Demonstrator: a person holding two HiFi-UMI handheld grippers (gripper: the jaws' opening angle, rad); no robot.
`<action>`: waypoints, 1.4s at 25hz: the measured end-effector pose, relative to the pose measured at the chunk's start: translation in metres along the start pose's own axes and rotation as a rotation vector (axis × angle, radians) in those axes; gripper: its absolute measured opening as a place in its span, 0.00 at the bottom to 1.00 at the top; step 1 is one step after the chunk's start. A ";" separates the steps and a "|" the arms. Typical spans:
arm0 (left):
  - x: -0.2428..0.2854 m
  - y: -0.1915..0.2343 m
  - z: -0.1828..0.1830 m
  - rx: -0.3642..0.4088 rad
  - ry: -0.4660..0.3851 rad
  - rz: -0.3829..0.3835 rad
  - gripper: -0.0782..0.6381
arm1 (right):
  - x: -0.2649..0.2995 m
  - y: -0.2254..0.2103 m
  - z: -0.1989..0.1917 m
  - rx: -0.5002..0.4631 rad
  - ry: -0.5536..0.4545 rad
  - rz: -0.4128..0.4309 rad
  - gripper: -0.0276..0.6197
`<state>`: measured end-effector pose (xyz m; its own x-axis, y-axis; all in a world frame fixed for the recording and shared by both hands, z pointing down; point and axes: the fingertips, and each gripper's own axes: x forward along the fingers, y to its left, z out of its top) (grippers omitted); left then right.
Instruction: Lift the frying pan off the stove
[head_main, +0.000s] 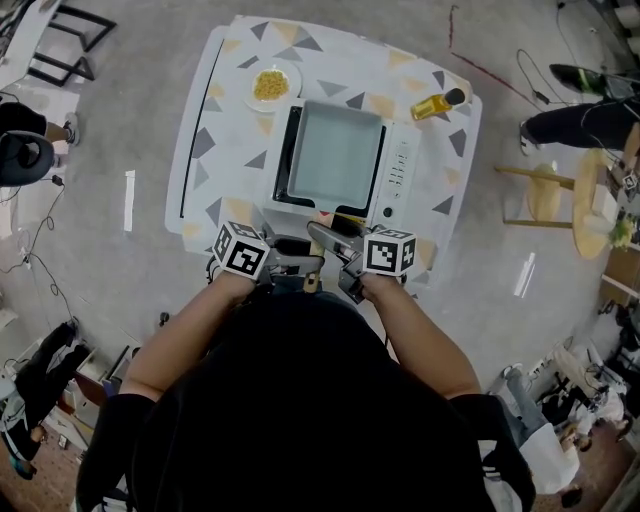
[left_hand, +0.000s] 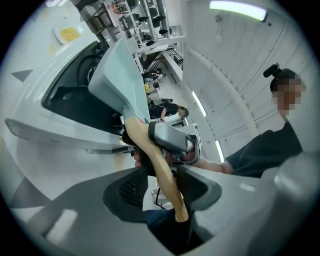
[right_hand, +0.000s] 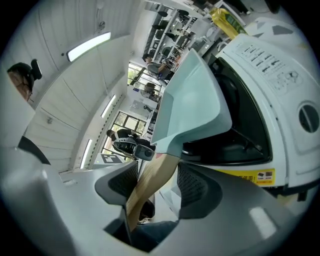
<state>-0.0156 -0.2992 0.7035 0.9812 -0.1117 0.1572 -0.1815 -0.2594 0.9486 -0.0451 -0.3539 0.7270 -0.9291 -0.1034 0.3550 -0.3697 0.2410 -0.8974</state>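
Observation:
A square pale-green frying pan (head_main: 335, 150) sits on the white stove (head_main: 400, 165), its wooden handle (head_main: 312, 283) pointing toward me. My left gripper (head_main: 300, 262) and right gripper (head_main: 325, 238) meet at that handle by the table's near edge. In the left gripper view the handle (left_hand: 162, 170) runs between the left gripper's (left_hand: 162, 187) pads with narrow gaps on both sides, and the right gripper (left_hand: 172, 140) sits further up it. In the right gripper view the handle (right_hand: 150, 185) fills the space between the right gripper's (right_hand: 157, 185) pads, below the pan (right_hand: 192, 105).
A white plate of yellow food (head_main: 271, 85) lies at the table's far left; a bottle of yellow oil (head_main: 438, 104) lies at the far right. A wooden stool (head_main: 545, 195) stands to the right of the table. People stand at both sides.

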 end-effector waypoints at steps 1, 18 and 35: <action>0.000 0.000 0.000 -0.008 -0.003 -0.010 0.36 | 0.001 0.000 0.001 0.016 -0.001 0.010 0.46; 0.007 -0.008 -0.005 -0.052 0.038 -0.099 0.31 | 0.015 0.011 0.009 0.318 -0.029 0.237 0.35; 0.000 -0.032 0.004 0.017 0.042 -0.110 0.33 | 0.006 0.031 0.017 0.354 -0.075 0.311 0.36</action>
<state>-0.0102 -0.2945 0.6723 0.9971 -0.0410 0.0638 -0.0728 -0.2839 0.9561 -0.0615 -0.3634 0.6968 -0.9873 -0.1516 0.0475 -0.0370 -0.0710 -0.9968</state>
